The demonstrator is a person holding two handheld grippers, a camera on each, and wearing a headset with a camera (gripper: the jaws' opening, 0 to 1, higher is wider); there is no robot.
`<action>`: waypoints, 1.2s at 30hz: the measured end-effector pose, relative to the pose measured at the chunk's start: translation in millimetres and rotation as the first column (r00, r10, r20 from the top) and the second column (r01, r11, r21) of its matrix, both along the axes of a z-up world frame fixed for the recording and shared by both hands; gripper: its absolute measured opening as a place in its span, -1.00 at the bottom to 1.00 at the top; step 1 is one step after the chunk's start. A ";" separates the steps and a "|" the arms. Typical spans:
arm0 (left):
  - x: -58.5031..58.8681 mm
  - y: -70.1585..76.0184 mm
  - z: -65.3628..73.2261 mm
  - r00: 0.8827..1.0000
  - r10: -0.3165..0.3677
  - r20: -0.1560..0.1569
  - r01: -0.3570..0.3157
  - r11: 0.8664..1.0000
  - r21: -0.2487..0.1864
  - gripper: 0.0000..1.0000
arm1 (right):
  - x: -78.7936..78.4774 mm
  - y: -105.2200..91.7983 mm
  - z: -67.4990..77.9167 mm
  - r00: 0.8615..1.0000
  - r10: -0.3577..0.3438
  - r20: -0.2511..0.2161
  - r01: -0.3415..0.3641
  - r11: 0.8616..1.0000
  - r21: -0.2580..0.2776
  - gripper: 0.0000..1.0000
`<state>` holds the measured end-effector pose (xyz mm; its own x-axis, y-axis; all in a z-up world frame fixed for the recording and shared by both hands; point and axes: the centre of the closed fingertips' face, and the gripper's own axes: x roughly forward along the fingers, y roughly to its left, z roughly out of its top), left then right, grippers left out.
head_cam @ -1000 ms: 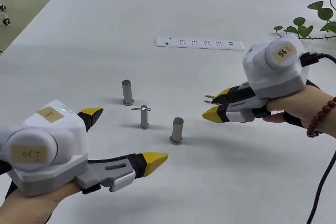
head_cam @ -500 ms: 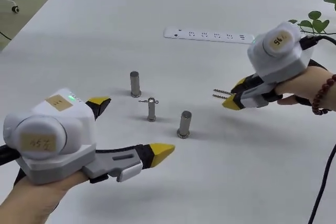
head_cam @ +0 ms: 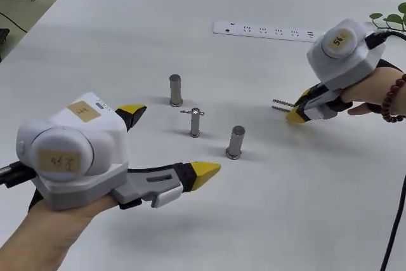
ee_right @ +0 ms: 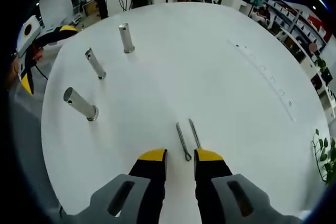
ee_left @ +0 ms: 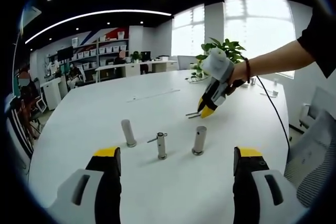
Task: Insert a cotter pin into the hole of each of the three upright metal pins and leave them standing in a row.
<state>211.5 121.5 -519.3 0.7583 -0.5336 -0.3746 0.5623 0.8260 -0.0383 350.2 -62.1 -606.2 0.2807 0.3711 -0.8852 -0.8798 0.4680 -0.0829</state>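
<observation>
In the head view, a far silver metal pin (head_cam: 176,90), a middle silver metal pin (head_cam: 195,122) and a near silver metal pin (head_cam: 236,141) are stood upright in a slanted row on a white table (head_cam: 95,42). A small silver cotter pin (head_cam: 192,112) is stuck through the middle pin's top. The left gripper (head_cam: 169,141) is held near and left, jaws wide apart. The right gripper (head_cam: 297,115), at the right, is clamped on a second thin cotter pin (head_cam: 282,104) (it pokes out towards the row).

In the left gripper view, the row is seen beyond the spread jaws.

In the right gripper view, the second thin cotter pin is pinched between the jaws, well apart from the row.
</observation>
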 end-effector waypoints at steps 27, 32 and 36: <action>1.8 3.2 -1.6 1.000 0.003 -0.009 -0.003 1.000 0.005 0.68 | -4.4 -5.6 -4.1 0.991 0.135 -0.010 -0.135 0.983 -0.122 -1.00; 2.0 3.2 -3.5 1.000 -0.001 -0.013 0.001 1.000 0.011 0.67 | -9.2 -1.6 -2.7 0.984 0.180 0.000 -0.179 0.976 -0.128 -1.00; 2.1 4.0 -4.7 1.000 -0.002 -0.018 0.002 1.000 0.009 0.65 | -9.4 -1.4 -2.1 0.986 0.166 0.011 -0.164 0.980 -0.114 -1.00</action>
<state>213.6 125.5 -524.0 0.7503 -0.5315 -0.3931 0.5632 0.8253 -0.0409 340.9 -63.4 -608.3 0.2419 0.3127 -0.9185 -0.9419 0.3031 -0.1449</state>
